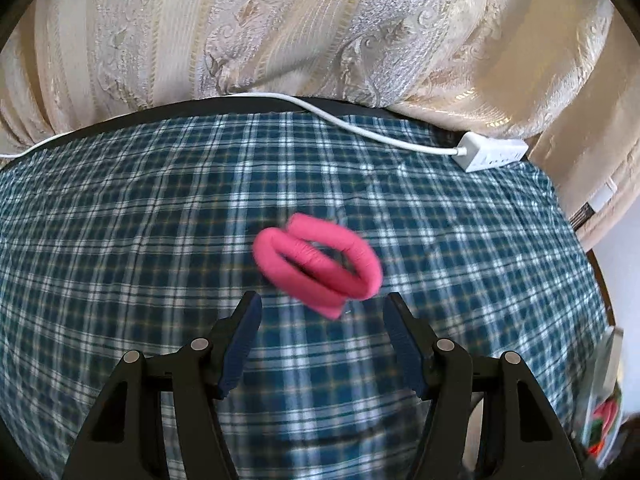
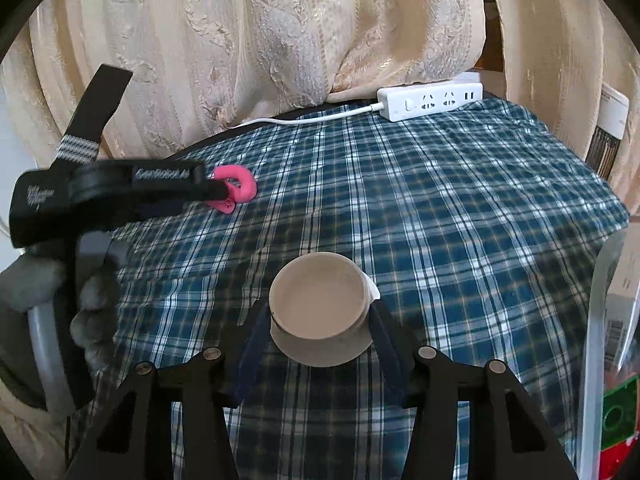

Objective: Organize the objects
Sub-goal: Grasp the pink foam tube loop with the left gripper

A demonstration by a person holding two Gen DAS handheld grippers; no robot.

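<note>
A pink coiled fabric band (image 1: 318, 265) lies on the blue plaid cloth (image 1: 160, 220), just ahead of my left gripper (image 1: 322, 304), which is open and empty. The band looks blurred. In the right wrist view the band (image 2: 236, 188) shows at the left, partly behind the left gripper's body (image 2: 120, 192). My right gripper (image 2: 322, 316) is shut on a beige round container (image 2: 320, 304), one pad on each side of it, above the cloth (image 2: 440, 220).
A white power strip (image 2: 430, 101) with its cable (image 1: 320, 114) lies at the table's far edge, in front of cream patterned curtains (image 1: 280, 28). A clear bin (image 2: 616, 340) with packages stands at the right edge.
</note>
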